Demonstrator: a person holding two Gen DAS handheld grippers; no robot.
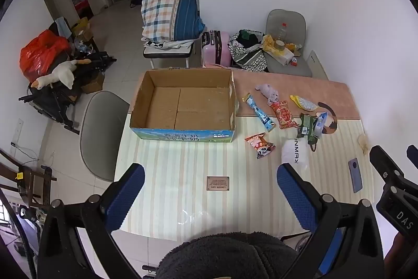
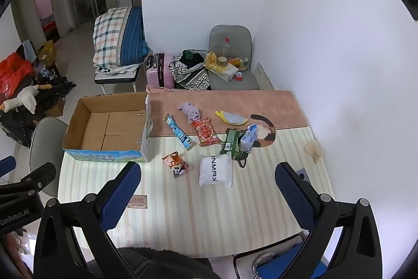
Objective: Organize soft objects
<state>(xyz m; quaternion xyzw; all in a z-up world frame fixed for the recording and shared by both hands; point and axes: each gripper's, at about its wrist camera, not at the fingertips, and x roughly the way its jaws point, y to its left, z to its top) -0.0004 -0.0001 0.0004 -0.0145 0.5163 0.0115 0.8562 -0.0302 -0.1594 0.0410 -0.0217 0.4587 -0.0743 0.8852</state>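
Observation:
An open, empty cardboard box (image 1: 183, 106) (image 2: 109, 127) stands on the table's left. To its right lie soft packets: a white pouch (image 1: 295, 151) (image 2: 216, 170), an orange panda snack bag (image 1: 260, 144) (image 2: 175, 163), a red packet (image 1: 283, 114) (image 2: 206, 132), a long blue packet (image 1: 260, 111) (image 2: 179, 132), a green packet (image 1: 308, 126) (image 2: 232, 141), a lilac cloth (image 1: 269, 92) (image 2: 190, 110) and a yellow-silver pouch (image 1: 303, 102) (image 2: 232, 118). My left gripper (image 1: 210, 177) is open and empty above the near table. My right gripper (image 2: 207, 174) is open and empty just short of the white pouch.
A striped cloth (image 1: 183, 174) covers the table, with a pink mat (image 1: 300, 90) at the far side. A phone (image 1: 355, 174) lies at the right edge. A grey chair (image 1: 102, 132) stands left of the table. A suitcase (image 1: 216, 47) and clutter stand behind.

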